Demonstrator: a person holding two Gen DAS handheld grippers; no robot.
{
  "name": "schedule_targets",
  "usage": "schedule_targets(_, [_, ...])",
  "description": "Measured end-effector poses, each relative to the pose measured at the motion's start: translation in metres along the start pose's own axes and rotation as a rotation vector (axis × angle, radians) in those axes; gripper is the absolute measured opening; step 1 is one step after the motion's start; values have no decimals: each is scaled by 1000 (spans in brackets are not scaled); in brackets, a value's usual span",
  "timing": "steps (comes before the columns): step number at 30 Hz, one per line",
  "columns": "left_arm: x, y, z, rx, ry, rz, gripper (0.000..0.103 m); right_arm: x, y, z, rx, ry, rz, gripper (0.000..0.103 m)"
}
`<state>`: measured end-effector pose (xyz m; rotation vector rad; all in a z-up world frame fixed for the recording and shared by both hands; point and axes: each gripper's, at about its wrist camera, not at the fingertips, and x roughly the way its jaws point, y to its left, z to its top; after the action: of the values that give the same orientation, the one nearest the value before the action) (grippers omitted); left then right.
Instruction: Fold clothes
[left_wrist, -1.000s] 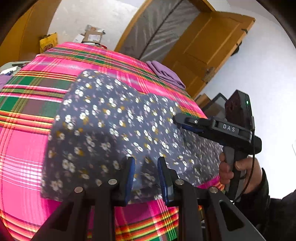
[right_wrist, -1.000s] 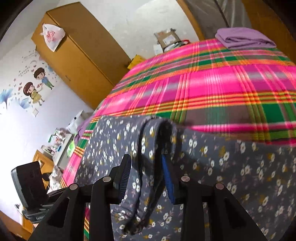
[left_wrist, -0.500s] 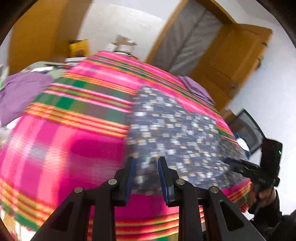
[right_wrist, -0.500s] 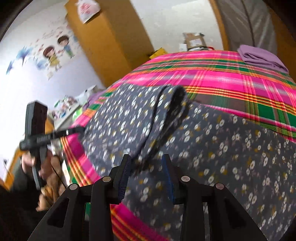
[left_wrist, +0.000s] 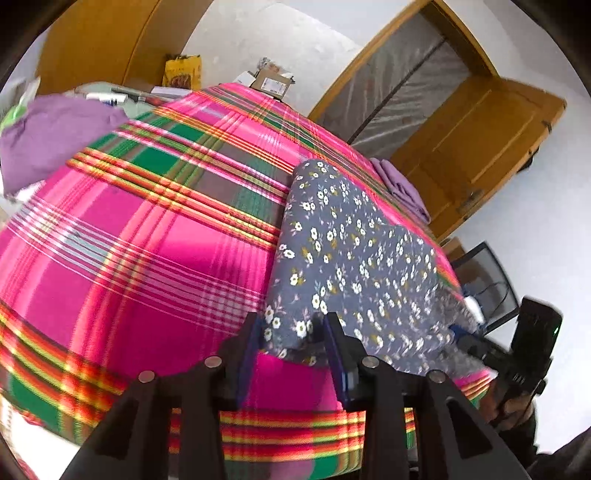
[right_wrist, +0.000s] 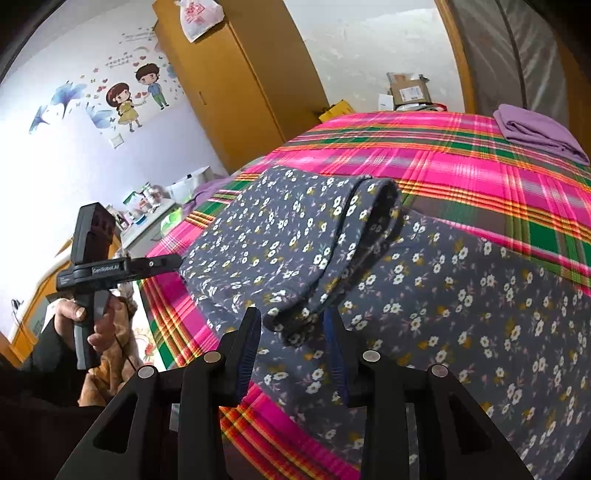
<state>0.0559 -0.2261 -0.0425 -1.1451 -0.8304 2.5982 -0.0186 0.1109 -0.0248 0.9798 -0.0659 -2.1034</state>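
Matt floral cloth garment (left_wrist: 354, 254), woven plaid bedcover (left_wrist: 147, 240)

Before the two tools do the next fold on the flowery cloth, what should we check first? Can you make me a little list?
1. Left tool let go of the flowery cloth: ok, its jaws have just been opening, with the corner loose between them.
2. Right tool gripping the doubled edge: cannot tell, the cloth sits between the jaws but pad contact is unclear.
3. Folded flap lying flat: not ok, it stands up in a hump.
4. Bed cover bare beside the cloth: ok.
5. Purple folded cloth out of the way: ok, it lies apart at the far edge.
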Motion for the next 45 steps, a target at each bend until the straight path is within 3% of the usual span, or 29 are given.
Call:
schedule_targets(3, [3, -2, 1, -4, 3, -18, 35, 9, 3, -3, 9, 30, 13, 37])
schedule_targets(4, [4, -2, 1, -4, 2, -23, 30, 13, 4, -4, 11, 41, 16, 37])
schedule_targets(5, [5, -2, 1, -3, 0, -30, 13, 17, 4, -5, 13, 55, 12, 37])
schedule_targets(6, [5, -2, 1, -6, -1, -48, 11, 19, 3, -5, 15, 62, 9, 37])
schedule_targets(8, [2, -1, 1, -11, -13, -61, 10, 19, 3, -5, 20, 51, 15, 27])
schedule_targets(10, [-2, -2, 2, -4, -23, -68, 10, 14, 4, -3, 13, 31, 20, 24])
schedule_targets(19, [0, 2, 5, -10, -11, -74, 10, -4, 29, -2, -161, -17, -32, 33])
schedule_targets(22, [1, 4, 4, -17, -5, -76, 10, 6, 34, -5, -228, 14, -57, 33])
schedule_targets(25, [1, 3, 4, -15, -2, -72, 10, 20, 27, -8, -196, 67, -78, 33])
schedule_targets(28, [1, 4, 3, -15, 0, -69, 10, 22, 23, -9, -167, 59, -62, 31])
schedule_targets(32, [2, 4, 5, -16, 0, -65, 10, 23, 24, -7, -183, 45, -70, 10])
schedule_targets(39, [-13, 15, 6, -43, -27, -114, 9, 9, 33, -12, -201, 23, -5, 6])
schedule_targets(42, [-5, 23, 4, -56, 8, -112, 9, 18, 30, -19, -200, 89, 15, 6])
schedule_targets(45, [-5, 19, 1, -29, 21, -101, 10, 14, 25, -19, -175, 98, 16, 8])
